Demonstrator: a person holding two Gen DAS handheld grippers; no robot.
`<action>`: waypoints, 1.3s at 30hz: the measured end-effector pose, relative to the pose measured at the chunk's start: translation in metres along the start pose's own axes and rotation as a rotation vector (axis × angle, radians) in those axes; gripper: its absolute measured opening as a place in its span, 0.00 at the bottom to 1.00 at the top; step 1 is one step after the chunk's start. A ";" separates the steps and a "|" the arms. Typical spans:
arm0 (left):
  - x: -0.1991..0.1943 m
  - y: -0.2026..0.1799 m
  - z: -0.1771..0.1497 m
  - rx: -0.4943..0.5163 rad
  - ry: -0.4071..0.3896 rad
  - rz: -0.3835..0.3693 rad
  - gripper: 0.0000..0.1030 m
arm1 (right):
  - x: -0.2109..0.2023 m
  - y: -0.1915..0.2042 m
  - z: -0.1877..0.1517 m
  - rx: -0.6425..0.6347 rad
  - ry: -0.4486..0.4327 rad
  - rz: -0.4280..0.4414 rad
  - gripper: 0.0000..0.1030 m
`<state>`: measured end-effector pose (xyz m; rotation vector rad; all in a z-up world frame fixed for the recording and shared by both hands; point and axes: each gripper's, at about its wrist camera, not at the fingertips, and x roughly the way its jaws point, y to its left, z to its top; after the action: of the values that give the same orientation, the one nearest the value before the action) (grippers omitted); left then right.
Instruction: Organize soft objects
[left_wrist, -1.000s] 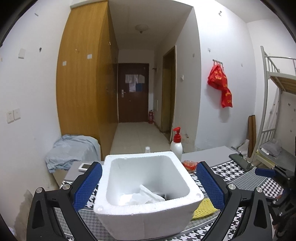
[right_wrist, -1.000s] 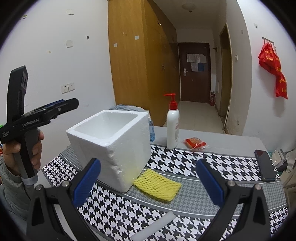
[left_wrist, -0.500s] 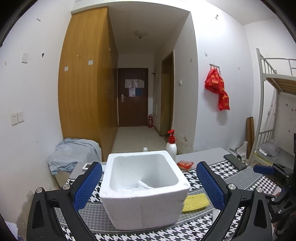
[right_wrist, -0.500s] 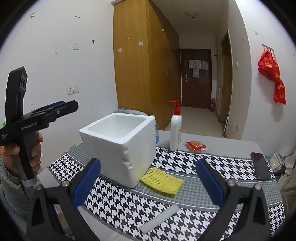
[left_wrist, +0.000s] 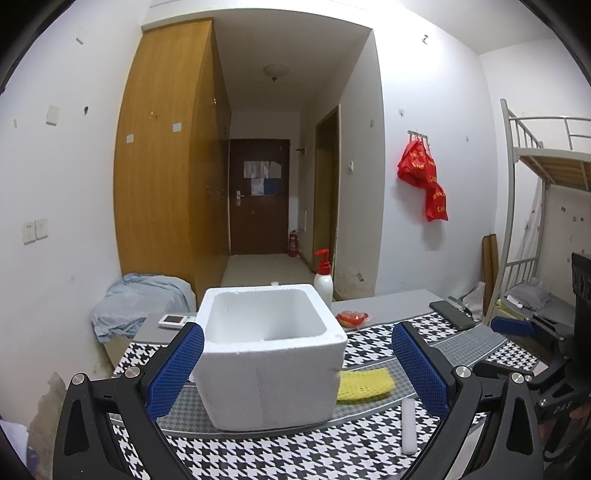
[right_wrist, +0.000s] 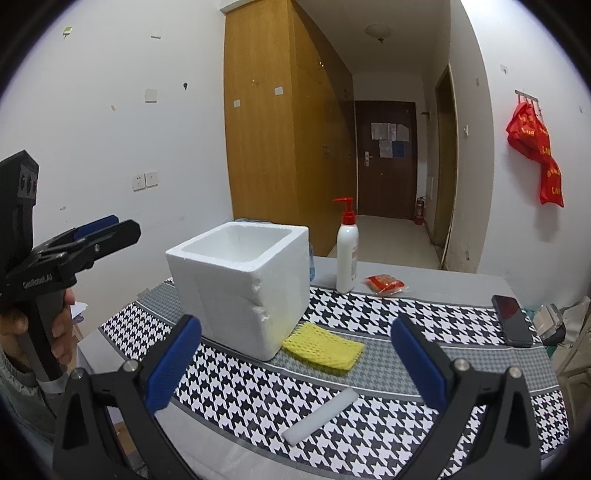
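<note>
I had drawn my left gripper (left_wrist: 297, 369) back from the foam box (left_wrist: 267, 350) — both grippers gaped empty — leaving yellow sponge (right_wrist: 323, 349) and white foam stick (right_wrist: 319, 417) unsorted.

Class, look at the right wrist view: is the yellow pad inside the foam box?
No, the yellow pad lies on the table beside the foam box, against its lower corner.

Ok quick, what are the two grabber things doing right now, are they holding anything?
Left gripper: open, holding nothing; the white foam box sits beyond its fingers.
Right gripper: open, holding nothing.
</note>
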<state>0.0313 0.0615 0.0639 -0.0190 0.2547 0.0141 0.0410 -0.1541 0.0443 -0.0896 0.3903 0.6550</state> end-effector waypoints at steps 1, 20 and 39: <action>-0.001 -0.001 -0.001 0.001 0.001 0.002 0.99 | -0.001 0.000 -0.001 -0.001 -0.002 -0.003 1.00; 0.004 -0.017 -0.063 -0.052 -0.011 -0.003 0.99 | 0.007 -0.008 -0.041 0.026 0.022 -0.023 1.00; 0.032 -0.041 -0.095 -0.028 0.122 -0.069 0.99 | 0.021 -0.024 -0.063 0.050 0.075 -0.067 1.00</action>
<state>0.0392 0.0194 -0.0355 -0.0566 0.3757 -0.0528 0.0501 -0.1736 -0.0234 -0.0793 0.4738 0.5766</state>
